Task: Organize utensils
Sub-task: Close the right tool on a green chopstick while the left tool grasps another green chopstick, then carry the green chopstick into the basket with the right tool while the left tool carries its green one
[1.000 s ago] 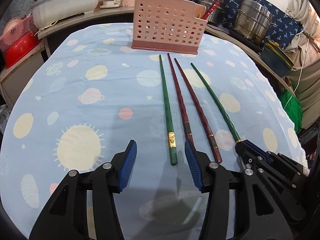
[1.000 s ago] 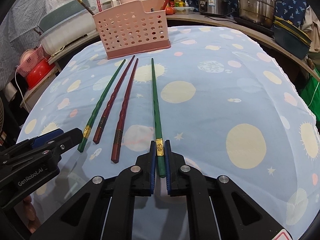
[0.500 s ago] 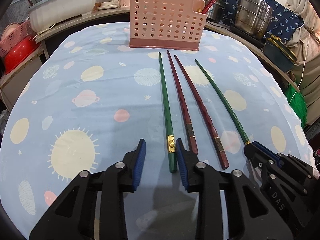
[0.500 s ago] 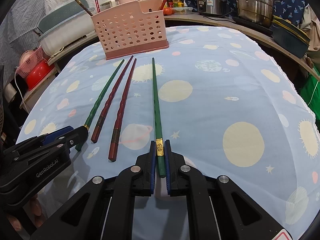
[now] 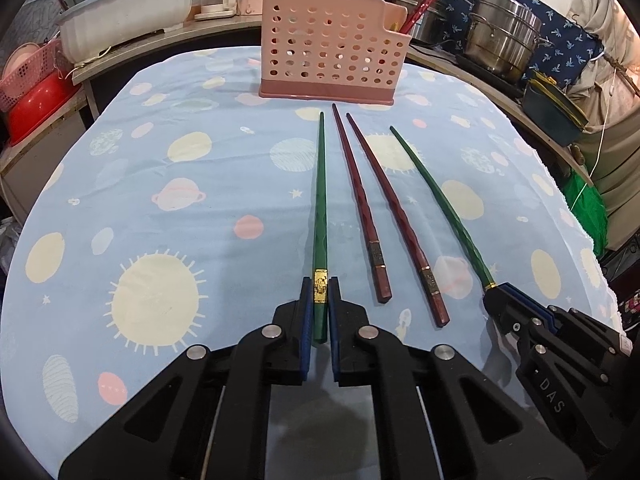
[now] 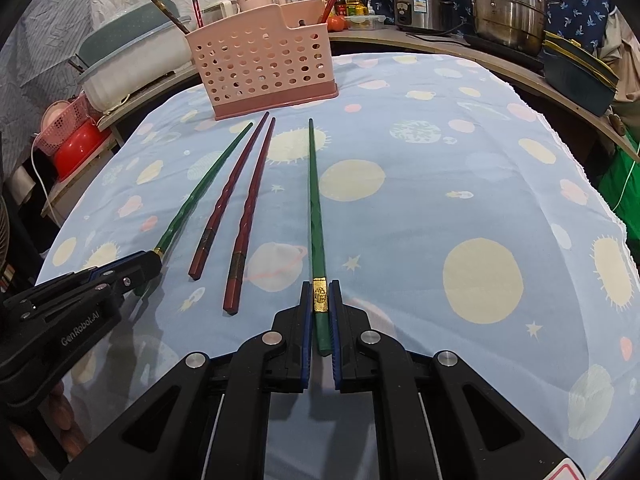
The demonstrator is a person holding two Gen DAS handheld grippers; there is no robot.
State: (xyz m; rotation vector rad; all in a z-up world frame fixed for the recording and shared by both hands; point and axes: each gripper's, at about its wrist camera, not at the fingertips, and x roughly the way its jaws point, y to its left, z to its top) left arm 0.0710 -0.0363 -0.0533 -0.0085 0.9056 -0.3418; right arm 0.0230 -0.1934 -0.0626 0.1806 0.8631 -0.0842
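Two green and two dark red chopsticks lie side by side on the planet-print cloth, tips toward a pink perforated utensil holder, which also shows in the right wrist view. My left gripper is shut on the thick end of the left green chopstick. My right gripper is shut on the thick end of the right green chopstick. The two red chopsticks lie between them. Both green chopsticks still rest on the cloth.
Steel pots and a dark green lidded box stand on the counter at the right. A pale tub and a red bowl with a pink basket sit at the left. The table edge drops off on the right.
My left gripper moved forward and right around the left green chopstick's end and closed on it. My right gripper stayed shut on the right green chopstick.
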